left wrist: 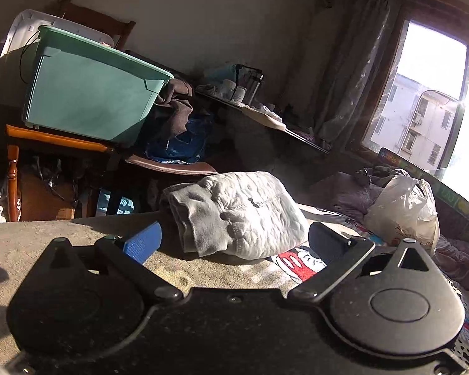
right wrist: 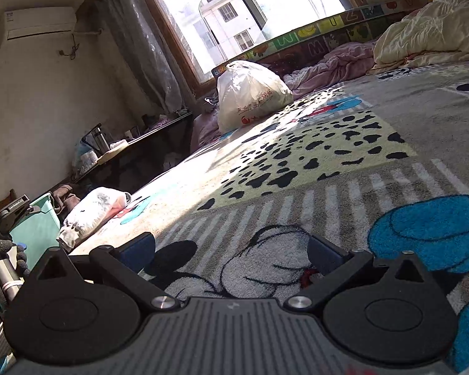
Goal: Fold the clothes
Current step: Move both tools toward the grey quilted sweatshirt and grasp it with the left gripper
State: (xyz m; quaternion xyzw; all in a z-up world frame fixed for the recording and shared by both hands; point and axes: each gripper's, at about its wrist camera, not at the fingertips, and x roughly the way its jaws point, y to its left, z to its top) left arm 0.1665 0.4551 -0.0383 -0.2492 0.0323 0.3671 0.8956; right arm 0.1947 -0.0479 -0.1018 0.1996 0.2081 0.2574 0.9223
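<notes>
A folded light grey garment (left wrist: 237, 212) lies on the cartoon-print blanket (left wrist: 203, 272) near the bed's edge. My left gripper (left wrist: 234, 240) is open, its blue-padded fingers (left wrist: 143, 243) on either side of the garment's near end, close to it and empty. The same garment shows as a small pale bundle in the right wrist view (right wrist: 92, 212), far left. My right gripper (right wrist: 231, 253) is open and empty, low over the blanket (right wrist: 328, 156), well apart from the garment.
A white plastic bag (left wrist: 403, 209) (right wrist: 250, 93) sits on the bed by the window. A teal storage bin (left wrist: 90, 93) stands on a wooden chair at left. Crumpled bedding (right wrist: 428, 40) lies at the far right. A cluttered side table (left wrist: 259, 112) stands beyond the bed.
</notes>
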